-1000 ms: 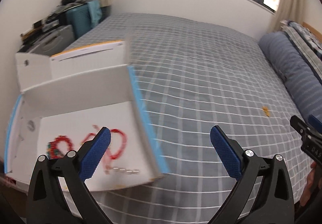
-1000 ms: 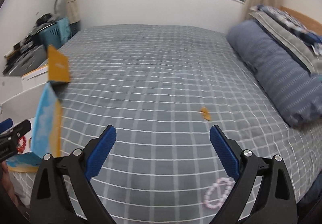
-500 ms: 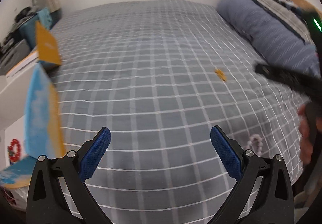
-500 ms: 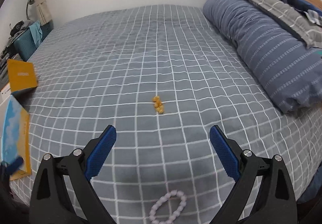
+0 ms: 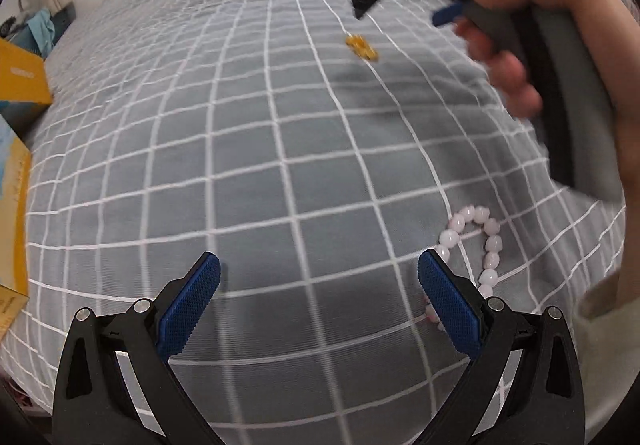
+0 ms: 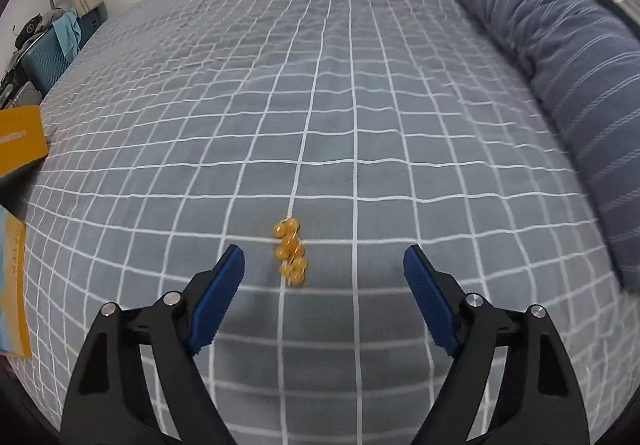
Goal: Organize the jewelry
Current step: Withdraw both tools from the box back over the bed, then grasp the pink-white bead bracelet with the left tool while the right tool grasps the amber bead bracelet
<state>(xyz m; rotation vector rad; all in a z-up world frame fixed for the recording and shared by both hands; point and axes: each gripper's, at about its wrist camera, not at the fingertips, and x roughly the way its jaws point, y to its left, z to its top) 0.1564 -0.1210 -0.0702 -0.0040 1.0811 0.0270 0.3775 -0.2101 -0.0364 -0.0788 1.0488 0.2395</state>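
Observation:
A yellow bead bracelet (image 6: 291,252) lies bunched on the grey checked bedspread (image 6: 360,105), just ahead of my open, empty right gripper (image 6: 324,265) and a little left of its midline. The bracelet also shows in the left wrist view (image 5: 361,46), far ahead, below the right gripper held in a hand (image 5: 500,17). A pale pink bead bracelet (image 5: 476,245) lies on the bedspread just right of the right fingertip of my open, empty left gripper (image 5: 319,277); that finger hides part of it.
The yellow and blue cardboard box (image 5: 16,181) stands at the left edge of the bed, also seen in the right wrist view (image 6: 16,245). A long blue striped bolster (image 6: 568,77) lies along the right side. A teal case (image 6: 44,61) stands beyond the bed's far left corner.
Both grippers have swung right, away from the box, and lowered toward the bed. The yellow bracelet is now close between the right fingers; the pink bracelet is now beside the left gripper.

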